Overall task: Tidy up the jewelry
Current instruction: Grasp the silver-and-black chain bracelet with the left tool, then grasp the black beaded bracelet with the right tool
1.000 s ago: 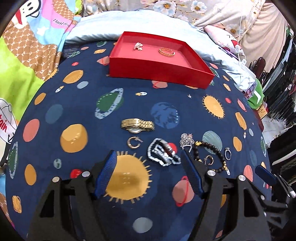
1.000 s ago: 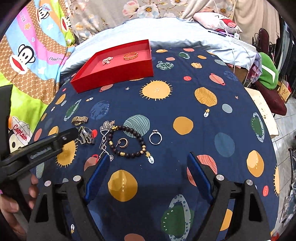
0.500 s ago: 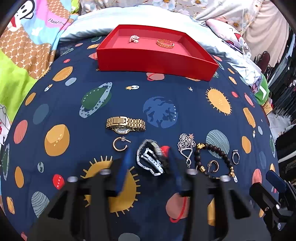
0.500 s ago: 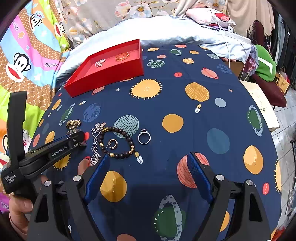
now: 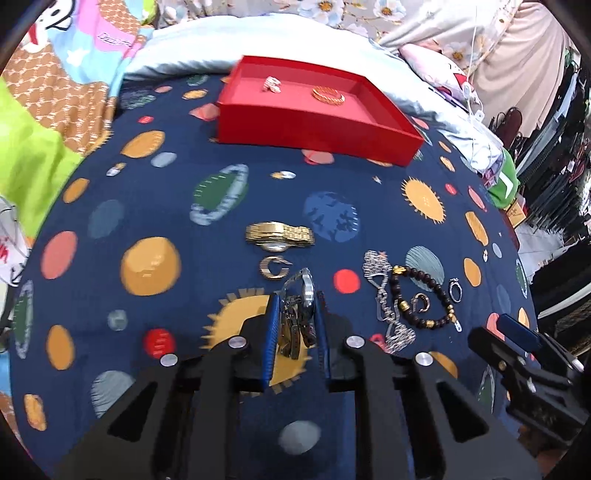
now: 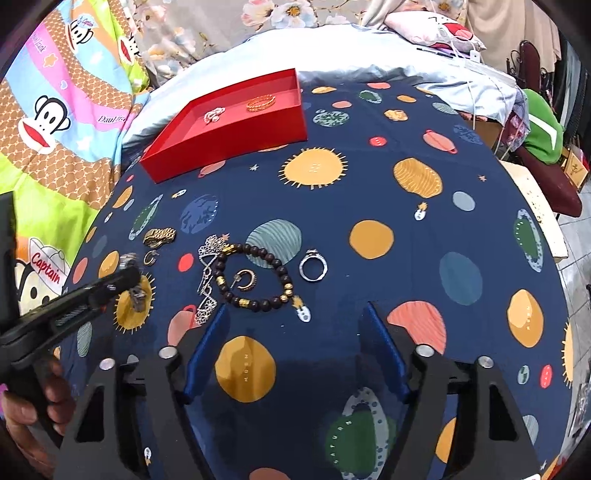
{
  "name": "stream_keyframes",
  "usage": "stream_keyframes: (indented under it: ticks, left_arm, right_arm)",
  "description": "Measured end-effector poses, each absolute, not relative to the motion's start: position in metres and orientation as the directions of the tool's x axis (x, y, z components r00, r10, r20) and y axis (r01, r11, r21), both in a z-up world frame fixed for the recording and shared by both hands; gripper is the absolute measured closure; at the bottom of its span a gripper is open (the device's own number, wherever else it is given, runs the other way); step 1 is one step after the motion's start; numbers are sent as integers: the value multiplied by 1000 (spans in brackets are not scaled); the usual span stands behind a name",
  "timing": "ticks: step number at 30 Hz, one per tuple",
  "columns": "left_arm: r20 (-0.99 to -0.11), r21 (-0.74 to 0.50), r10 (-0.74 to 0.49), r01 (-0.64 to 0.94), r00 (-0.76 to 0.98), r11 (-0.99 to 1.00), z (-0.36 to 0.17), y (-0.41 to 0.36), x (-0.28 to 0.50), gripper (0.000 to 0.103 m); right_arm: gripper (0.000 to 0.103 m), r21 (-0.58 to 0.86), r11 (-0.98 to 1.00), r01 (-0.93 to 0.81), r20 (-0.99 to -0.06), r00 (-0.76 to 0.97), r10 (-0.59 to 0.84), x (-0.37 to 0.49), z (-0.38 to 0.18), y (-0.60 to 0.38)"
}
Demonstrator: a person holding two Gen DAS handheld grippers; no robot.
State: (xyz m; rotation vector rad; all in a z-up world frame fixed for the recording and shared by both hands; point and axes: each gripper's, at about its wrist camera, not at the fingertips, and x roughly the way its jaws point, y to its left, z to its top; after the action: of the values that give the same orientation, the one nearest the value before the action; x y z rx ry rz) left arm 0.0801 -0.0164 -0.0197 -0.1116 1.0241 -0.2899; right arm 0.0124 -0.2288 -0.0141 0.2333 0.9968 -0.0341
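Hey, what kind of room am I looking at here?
Probably a bedroom: a space-print sheet spread over a bed, a pillow at the far end, and clothes hanging at the side.

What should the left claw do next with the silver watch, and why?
Probably finish closing, then lift and carry it to the red tray. The left claw is closing with the silver watch between its pads, seemingly just off the cloth, and the tray already holds a gold bangle. The right claw, also closing, has nothing between its pads.
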Motion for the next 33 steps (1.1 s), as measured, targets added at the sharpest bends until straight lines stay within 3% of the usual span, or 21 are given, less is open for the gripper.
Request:
stream_keyframes:
  ticks: [8, 14, 20, 25, 27, 33]
  left_arm:
    - [-825, -194, -238, 138, 512, 971, -14, 16, 73, 85]
    - [-825, -201, -239, 130, 512, 971, -16, 22, 74, 85]
    - [-823, -196, -240, 140, 514, 971, -16, 20, 75, 85]
    - [-825, -198, -245, 145, 510, 969, -18, 17, 77, 85]
    - [-825, -199, -247, 147, 509, 969, -18, 16, 77, 85]
    - [-825, -199, -246, 147, 508, 969, -18, 16, 77, 85]
  right_arm:
    - [67, 199, 974, 105, -840, 531, 114, 28, -19, -218]
    - [71, 185, 977, 110, -847, 522, 102, 43, -26, -219]
    - [82, 185, 976, 116, -861, 497, 105, 48, -36, -221]
    - [85, 175, 979, 108, -858, 504, 98, 51, -38, -220]
    - [92, 164, 980, 109, -856, 509, 87, 52, -38, -220]
    - [96, 146, 983, 110, -856, 512, 70, 49, -38, -221]
